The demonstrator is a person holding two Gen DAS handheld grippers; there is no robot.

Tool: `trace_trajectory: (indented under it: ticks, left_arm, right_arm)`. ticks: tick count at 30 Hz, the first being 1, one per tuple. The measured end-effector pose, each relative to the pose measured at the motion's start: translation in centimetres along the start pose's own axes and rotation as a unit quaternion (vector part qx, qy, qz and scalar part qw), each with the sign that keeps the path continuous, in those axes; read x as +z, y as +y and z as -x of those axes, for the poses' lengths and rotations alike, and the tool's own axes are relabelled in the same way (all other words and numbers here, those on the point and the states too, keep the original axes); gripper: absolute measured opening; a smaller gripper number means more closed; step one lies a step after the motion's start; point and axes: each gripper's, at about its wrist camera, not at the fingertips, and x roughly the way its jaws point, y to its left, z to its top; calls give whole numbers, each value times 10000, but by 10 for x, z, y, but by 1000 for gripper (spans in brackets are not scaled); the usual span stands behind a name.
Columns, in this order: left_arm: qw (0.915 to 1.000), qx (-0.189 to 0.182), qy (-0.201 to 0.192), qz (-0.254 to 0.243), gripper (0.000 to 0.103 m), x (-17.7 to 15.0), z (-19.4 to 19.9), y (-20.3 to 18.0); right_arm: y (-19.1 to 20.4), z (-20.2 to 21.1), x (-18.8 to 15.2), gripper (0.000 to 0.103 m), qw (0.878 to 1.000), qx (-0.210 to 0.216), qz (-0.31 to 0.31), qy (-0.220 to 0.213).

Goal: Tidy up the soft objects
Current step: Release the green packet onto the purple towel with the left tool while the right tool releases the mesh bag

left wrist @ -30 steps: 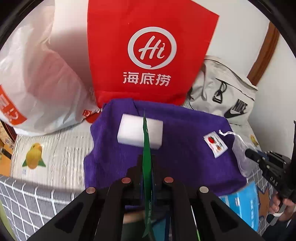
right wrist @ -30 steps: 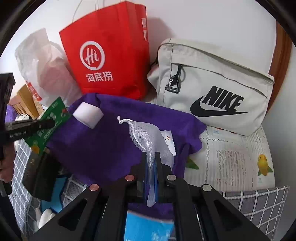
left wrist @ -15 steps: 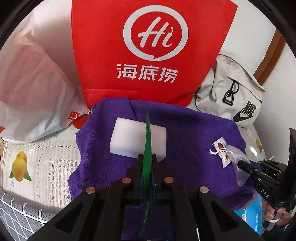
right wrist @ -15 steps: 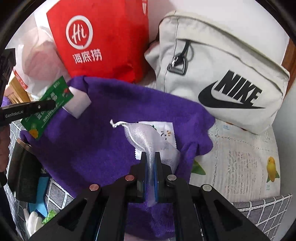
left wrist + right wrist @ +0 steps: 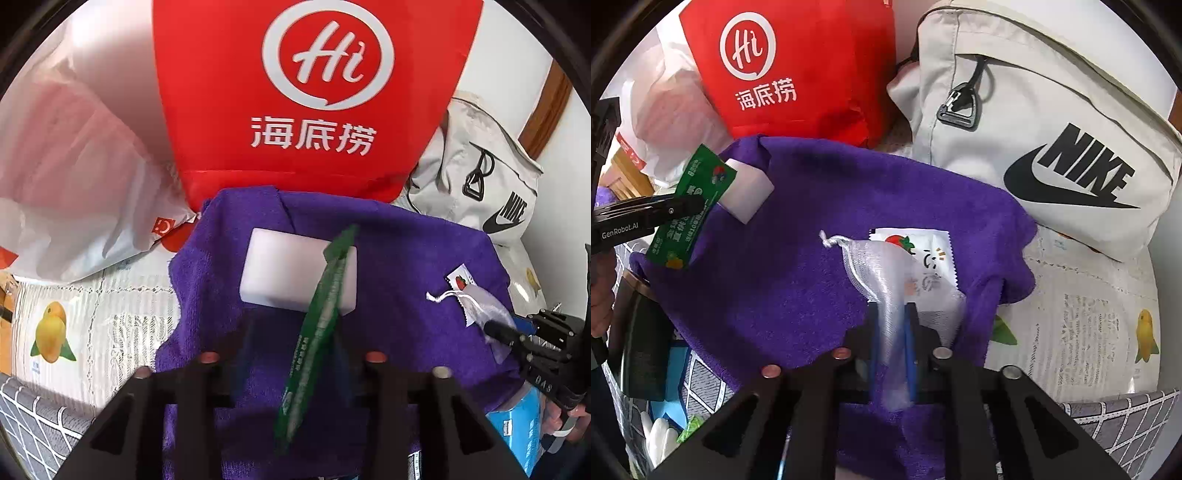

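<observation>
Now both jaws opening: left gripper (image 5: 291,354) w/ green sachet (image 5: 317,332) loose between, tilting over white sponge (image 5: 299,273); right gripper (image 5: 892,332) w/ organza pouch (image 5: 882,273) between. We let both settle onto purple towel (image 5: 399,258), then lift straight off w/o snagging.

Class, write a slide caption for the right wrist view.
Right gripper opening around sheer white mesh pouch over purple towel.

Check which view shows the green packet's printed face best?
Right wrist view: the green packet faces the camera, print showing. The left wrist view shows the packet nearly edge-on, tilted between the left gripper's opening jaws, over the white sponge.
</observation>
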Motion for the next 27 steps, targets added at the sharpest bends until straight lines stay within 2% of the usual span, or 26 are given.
trace_trajectory:
  ticks: [2,4,5,9,23,27]
  left_arm:
    - [10000,47,-38,13,57,1,4,2]
    - [10000,-8,-95,14,58,1,9,4]
    - [9999,-17,-98,28,62,1,12,4]
    - [9997,217,-62,-55,65,-3,16,4]
    - [9995,307,-88,13,65,-39,45,15]
    - [9996,188,-200,36,65,-48,64,13]
  right_arm:
    - [3,3,0,45,10000,-1,43,-66]
    - [6,8,0,56,9998,-40,133,-156]
    - [9,10,0,59,9996,-76,186,-214]
    - [13,20,1,62,9992,-116,254,-293]
    - [21,55,-14,62,9988,-147,126,-443]
    - [26,70,-23,62,9984,-114,98,-541]
